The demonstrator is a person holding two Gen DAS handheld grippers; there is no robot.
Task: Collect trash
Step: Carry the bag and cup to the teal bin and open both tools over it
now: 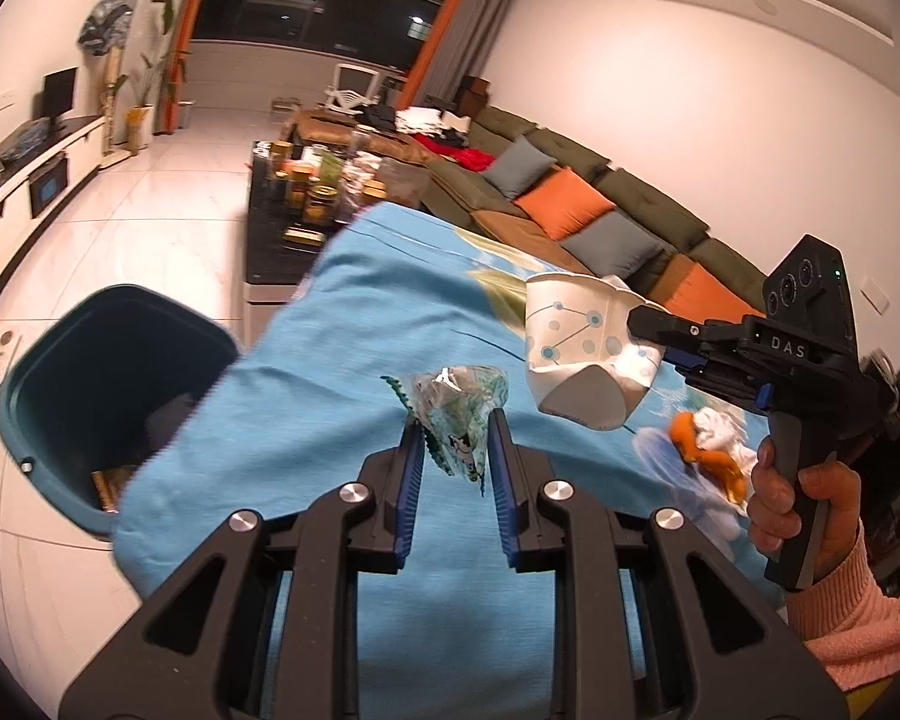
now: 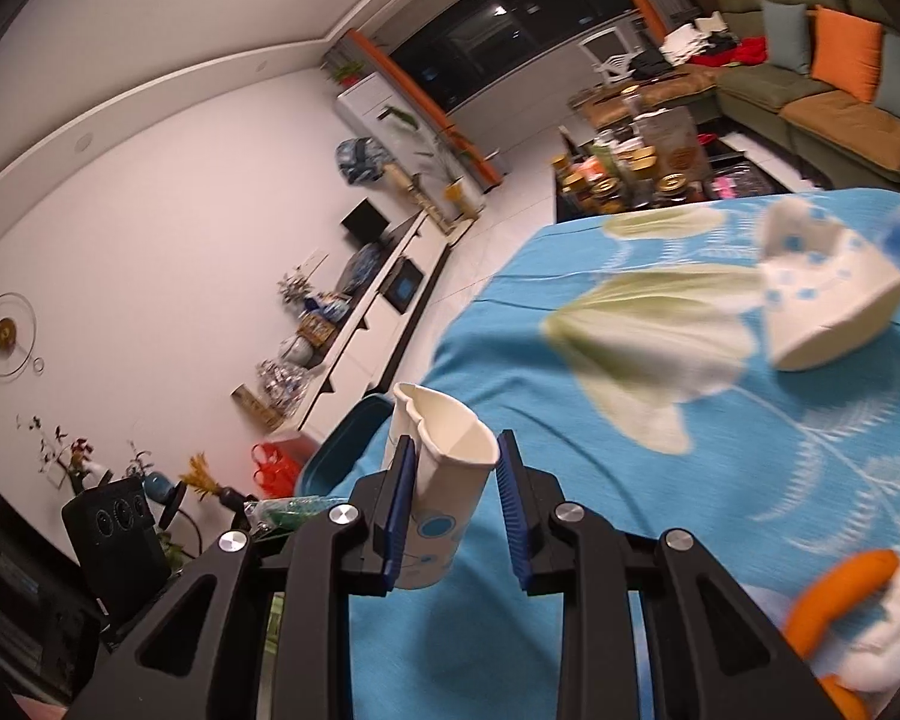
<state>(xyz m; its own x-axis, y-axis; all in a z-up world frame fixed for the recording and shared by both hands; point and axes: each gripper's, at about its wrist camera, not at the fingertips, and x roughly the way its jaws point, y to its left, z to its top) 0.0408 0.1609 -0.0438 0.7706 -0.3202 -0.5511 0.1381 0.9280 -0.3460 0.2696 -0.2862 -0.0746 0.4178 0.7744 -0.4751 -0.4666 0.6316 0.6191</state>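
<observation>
Left wrist view: bin [image 1: 90, 396] at left beside the tabletop [image 1: 342, 324]; wrapper [image 1: 459, 414] at centre; cup [image 1: 588, 354] to its right; peel [image 1: 705, 456] at lower right.

Warm indoor ceiling light, dark night window [image 1: 318, 6] w/ lamp reflections. Heavy fisheye bend + black vignette at edges. Motion blur on blue cloth [image 2: 660, 360], esp. right wrist view.

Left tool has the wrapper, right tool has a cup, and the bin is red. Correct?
Not quite: the bin is dark teal, not red, as the left wrist view shows. The rest holds: the left tool grips the wrapper, and the right tool grips a cup.
</observation>
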